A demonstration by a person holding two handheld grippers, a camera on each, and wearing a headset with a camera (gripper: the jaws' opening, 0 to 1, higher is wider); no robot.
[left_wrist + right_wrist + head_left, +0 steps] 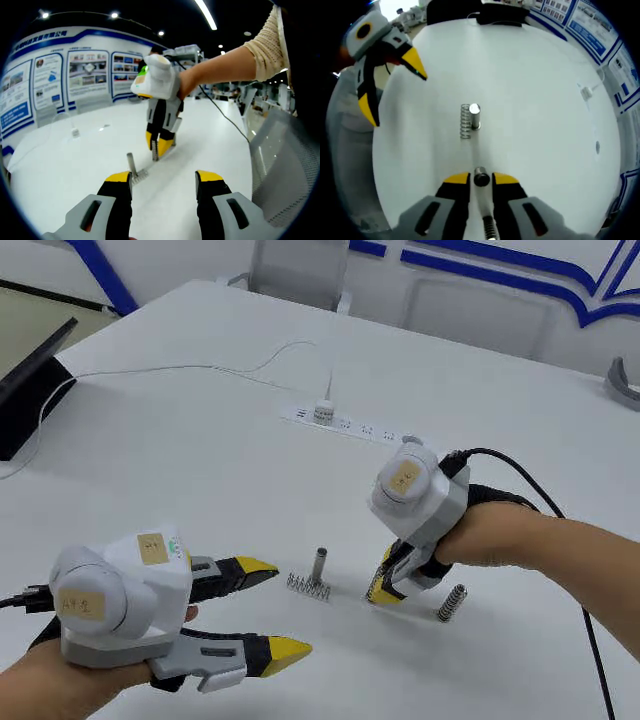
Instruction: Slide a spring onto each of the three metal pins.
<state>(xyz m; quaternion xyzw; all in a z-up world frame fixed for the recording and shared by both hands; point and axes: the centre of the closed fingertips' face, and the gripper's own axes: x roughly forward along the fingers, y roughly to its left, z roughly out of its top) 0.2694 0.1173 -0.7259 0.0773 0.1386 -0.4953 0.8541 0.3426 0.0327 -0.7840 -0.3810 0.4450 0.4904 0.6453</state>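
Observation:
A metal pin stands upright mid-table, and a spring lies flat at its foot. The left gripper view shows the same pin and spring just past my open left gripper. My left gripper sits low at the front left, empty. My right gripper points down at the table right of the pin. In its own view my right gripper is shut on a second metal pin. Beyond it are the standing pin and the spring. Another spring lies by the right hand.
A white power strip with a plug and a thin cable lies further back. A dark screen stands at the left edge, and a chair is behind the table. A grey object sits at the far right.

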